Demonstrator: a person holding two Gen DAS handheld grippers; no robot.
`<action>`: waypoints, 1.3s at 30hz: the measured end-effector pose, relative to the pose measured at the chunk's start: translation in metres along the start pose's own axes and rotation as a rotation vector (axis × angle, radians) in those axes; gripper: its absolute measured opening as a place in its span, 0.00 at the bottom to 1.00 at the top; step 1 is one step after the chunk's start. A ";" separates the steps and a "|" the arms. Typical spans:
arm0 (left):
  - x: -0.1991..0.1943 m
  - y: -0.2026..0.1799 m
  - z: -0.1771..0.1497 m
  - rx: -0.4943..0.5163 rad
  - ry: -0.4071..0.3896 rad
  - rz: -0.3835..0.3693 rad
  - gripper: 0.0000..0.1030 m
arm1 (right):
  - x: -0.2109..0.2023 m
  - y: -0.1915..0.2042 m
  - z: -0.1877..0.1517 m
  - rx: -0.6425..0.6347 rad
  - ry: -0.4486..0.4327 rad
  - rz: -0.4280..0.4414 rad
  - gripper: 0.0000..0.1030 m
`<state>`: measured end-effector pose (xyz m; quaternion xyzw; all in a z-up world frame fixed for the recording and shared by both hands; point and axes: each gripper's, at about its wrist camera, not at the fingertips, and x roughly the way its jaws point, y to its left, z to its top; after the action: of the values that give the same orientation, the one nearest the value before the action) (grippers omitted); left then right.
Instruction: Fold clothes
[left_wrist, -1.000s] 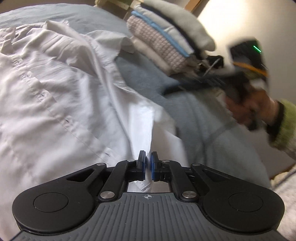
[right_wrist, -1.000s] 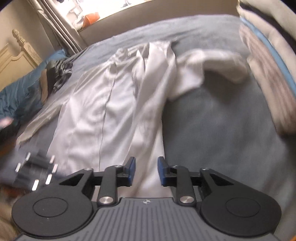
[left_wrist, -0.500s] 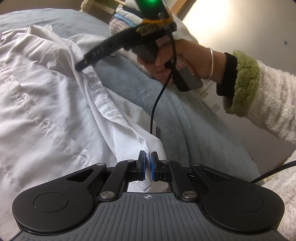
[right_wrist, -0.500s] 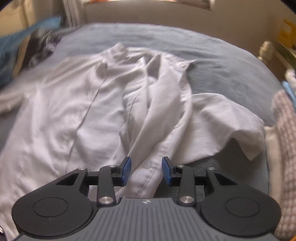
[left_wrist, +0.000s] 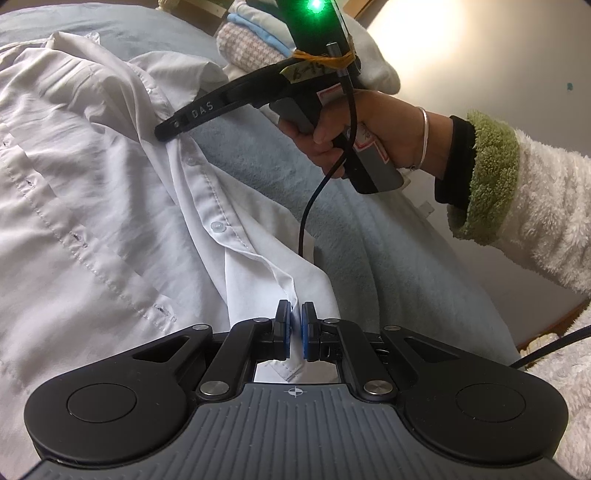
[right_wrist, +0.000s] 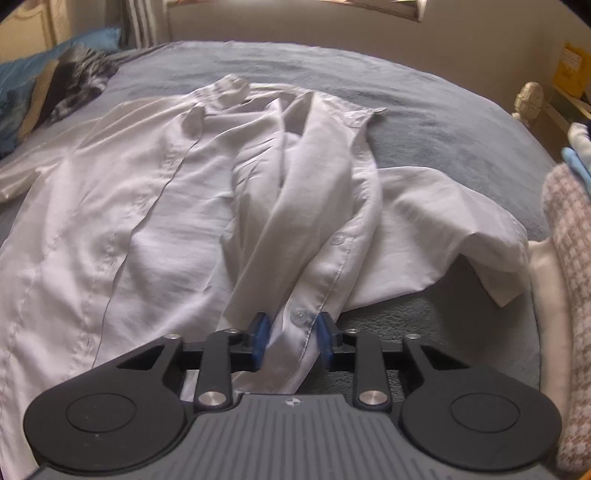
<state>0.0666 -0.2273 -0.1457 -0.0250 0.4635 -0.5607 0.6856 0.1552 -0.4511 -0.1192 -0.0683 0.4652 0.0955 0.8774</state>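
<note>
A white button-up shirt lies spread front-up on a grey-blue bed. Its right front panel is folded over in ridges. My left gripper is shut on the shirt's lower front edge, with cloth pinched between the blue pads. My right gripper stands open, and the button placket with one clear button lies between its fingers, filling most of the gap. In the left wrist view a hand holds the right gripper, whose tip rests on the placket higher up the shirt.
A stack of folded clothes sits at the bed's far right edge, close to the shirt's short sleeve. A blue pillow and dark cloth lie at the back left. Bare blanket runs right of the shirt.
My right gripper swung in from the side, came down onto the button placket, and its fingers narrowed around it. My left gripper stayed shut on the shirt's edge.
</note>
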 end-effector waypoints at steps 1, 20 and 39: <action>0.000 0.000 0.000 -0.001 0.000 -0.001 0.04 | 0.000 -0.002 0.000 0.009 -0.005 0.002 0.14; 0.001 -0.016 0.010 0.027 -0.023 -0.036 0.04 | -0.008 -0.097 -0.031 0.813 -0.108 0.323 0.04; 0.002 -0.019 0.005 0.017 -0.008 -0.051 0.04 | 0.012 -0.026 0.029 0.082 -0.102 -0.162 0.20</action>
<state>0.0556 -0.2389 -0.1335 -0.0331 0.4553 -0.5820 0.6730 0.1913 -0.4686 -0.1123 -0.0646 0.4165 0.0086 0.9068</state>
